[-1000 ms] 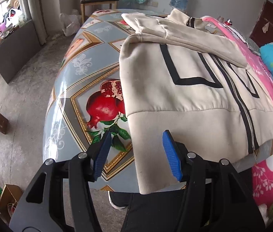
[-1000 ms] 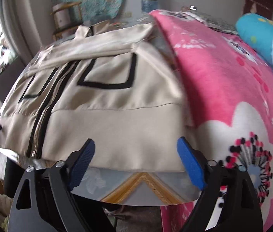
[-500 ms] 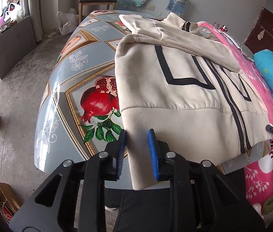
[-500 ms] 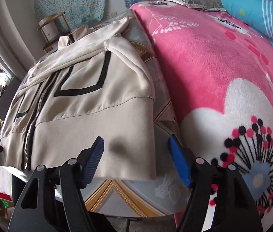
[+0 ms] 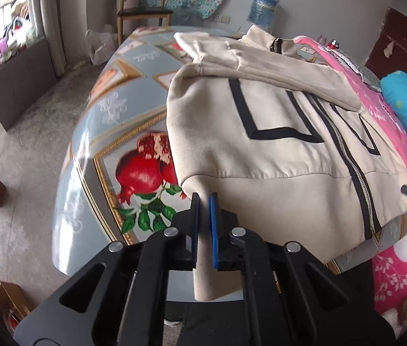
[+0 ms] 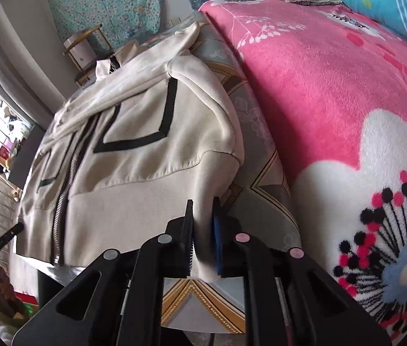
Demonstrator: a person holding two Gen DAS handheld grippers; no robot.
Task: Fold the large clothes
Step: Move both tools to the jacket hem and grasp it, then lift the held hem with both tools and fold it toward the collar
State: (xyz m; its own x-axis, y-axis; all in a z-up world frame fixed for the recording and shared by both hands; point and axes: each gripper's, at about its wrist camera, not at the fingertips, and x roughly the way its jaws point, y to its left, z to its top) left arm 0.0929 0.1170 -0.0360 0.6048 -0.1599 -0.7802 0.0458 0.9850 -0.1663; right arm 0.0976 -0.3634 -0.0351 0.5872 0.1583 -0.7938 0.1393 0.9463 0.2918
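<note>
One jacket [image 5: 275, 155], two grippers (one [image 5: 204, 201], another [image 6: 203, 204]), one table [image 5: 111, 132], one blanket [image 6: 333, 86]

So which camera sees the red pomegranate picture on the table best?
The left wrist view. There the pomegranate picture shows whole on the tablecloth, beside the cream jacket. The right wrist view looks over the jacket's other side and the pink blanket, so it shows none of it.

A second ago both my tools stood wide open above the hem. Now the left hand-held gripper [image 5: 204, 200] has just closed its jaws on the near left corner of the cream jacket [image 5: 275, 150], and the right hand-held gripper [image 6: 203, 204] has just closed on the near right corner, the fabric bunching there.
</note>
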